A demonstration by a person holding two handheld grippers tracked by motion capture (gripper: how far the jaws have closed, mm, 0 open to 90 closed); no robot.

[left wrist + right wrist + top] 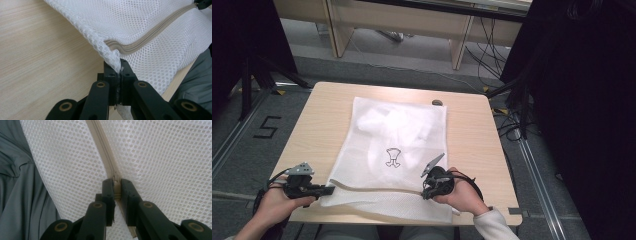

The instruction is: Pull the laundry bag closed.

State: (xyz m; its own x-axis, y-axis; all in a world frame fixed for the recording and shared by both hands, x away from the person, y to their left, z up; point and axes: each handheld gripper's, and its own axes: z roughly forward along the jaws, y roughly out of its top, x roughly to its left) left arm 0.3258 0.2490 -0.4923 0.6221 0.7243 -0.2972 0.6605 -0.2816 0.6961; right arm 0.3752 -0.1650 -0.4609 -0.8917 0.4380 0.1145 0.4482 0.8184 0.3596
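At the near left corner of the counter [312, 107] we find the left claw [328, 190], its jaws pressed together on the corner of the white mesh laundry bag [397, 135]. The left gripper view confirms this: a fold of mesh [113, 58] runs down between the two black jaws just where the beige zipper [140, 43] ends. We judge this grip to serve as an anchor, keeping the zipper line taut so that the slider can travel without bunching the fabric.

Moving right, the bag lies flat across the middle of the counter, its zippered end along the near edge and its far end reaching toward the far edge. A white garment with a small dark printed figure [393, 157] shows faintly through the mesh.

Near the right end of the zipper [377, 189], close to the near edge, the right claw [426, 192] is closed on the zipper slider; in the right gripper view we see the beige pull piece [116, 187] clamped between its jaws, with the zipper track [101, 147] running away from it.

We cannot tell whether the track beyond the slider is open or closed. The garment's outline is blurred by the mesh. A small dark object [437, 102] at the far edge is too small to identify. The person's grey clothing [22, 185] below the near edge is cut off.
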